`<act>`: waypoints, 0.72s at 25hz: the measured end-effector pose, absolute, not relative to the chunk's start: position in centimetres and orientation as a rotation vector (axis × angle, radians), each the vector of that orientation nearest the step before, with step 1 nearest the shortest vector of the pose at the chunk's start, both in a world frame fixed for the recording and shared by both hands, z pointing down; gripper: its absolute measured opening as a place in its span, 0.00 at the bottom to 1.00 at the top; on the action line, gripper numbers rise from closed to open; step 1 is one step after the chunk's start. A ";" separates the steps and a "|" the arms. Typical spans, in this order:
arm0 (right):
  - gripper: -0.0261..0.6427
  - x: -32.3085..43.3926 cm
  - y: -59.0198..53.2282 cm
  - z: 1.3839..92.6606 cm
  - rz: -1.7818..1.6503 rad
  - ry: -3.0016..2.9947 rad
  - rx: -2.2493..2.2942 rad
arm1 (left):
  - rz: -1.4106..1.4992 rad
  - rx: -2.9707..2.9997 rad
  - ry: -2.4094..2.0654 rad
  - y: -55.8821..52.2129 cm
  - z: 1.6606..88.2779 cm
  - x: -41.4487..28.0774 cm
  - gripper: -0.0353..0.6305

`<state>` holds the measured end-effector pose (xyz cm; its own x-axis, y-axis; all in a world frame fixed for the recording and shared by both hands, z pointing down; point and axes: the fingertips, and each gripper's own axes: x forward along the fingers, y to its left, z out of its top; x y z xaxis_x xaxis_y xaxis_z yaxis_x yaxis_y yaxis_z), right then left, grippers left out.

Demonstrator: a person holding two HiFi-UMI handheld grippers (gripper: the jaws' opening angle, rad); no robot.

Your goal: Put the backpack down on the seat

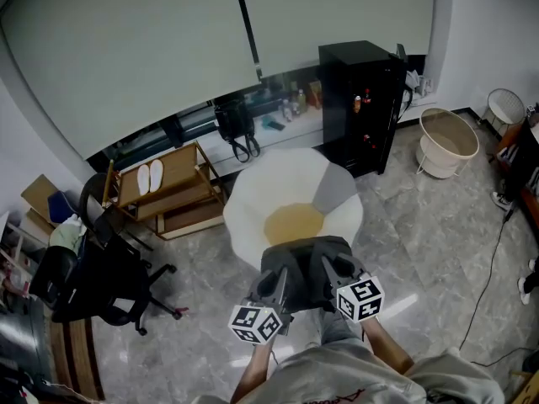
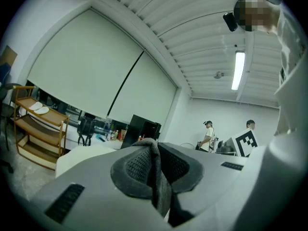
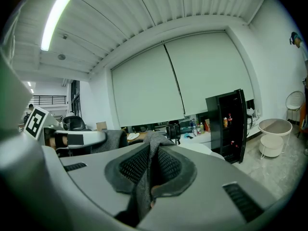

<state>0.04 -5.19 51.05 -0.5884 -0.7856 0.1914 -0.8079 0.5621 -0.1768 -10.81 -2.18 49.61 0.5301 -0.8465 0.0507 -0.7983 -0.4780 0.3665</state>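
A dark grey backpack (image 1: 305, 268) hangs between my two grippers, just at the near edge of the white armchair seat (image 1: 290, 200) with its tan cushion (image 1: 293, 222). My left gripper (image 1: 274, 286) is shut on a grey strap (image 2: 156, 177) of the backpack; the fabric runs pinched between its jaws. Beside it, my right gripper (image 1: 337, 273) is shut on another strap (image 3: 149, 172) of the backpack. Both jaws point level toward the chair. In the right gripper view the left gripper (image 3: 72, 139) shows at the left with grey fabric on it.
A black cabinet (image 1: 362, 103) stands behind the chair at right, a white basket (image 1: 448, 141) further right. A wooden shelf rack (image 1: 164, 188) and a black office chair (image 1: 93, 268) stand at left. A black bag (image 1: 236, 124) sits on the window ledge. Two people (image 2: 208, 134) stand far off.
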 end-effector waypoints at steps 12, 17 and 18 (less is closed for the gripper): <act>0.11 0.2 -17.7 49.0 0.376 -2.742 1.313 | -0.203 2.402 -1.420 -14.2 47.5 -10.5 0.14; 0.11 0.6 -22.9 48.4 0.379 -2.761 1.275 | -0.205 2.377 -1.448 -19.1 47.0 -10.0 0.14; 0.11 0.6 -23.8 48.4 0.382 -2.764 1.268 | -0.204 2.371 -1.452 -20.0 47.0 -10.0 0.14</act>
<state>0.62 -23.84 48.36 -0.6552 -0.7356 0.1720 -0.7547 0.6272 -0.1926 -9.97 -20.02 46.96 0.4637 -0.8839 0.0603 -0.8333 -0.4120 0.3687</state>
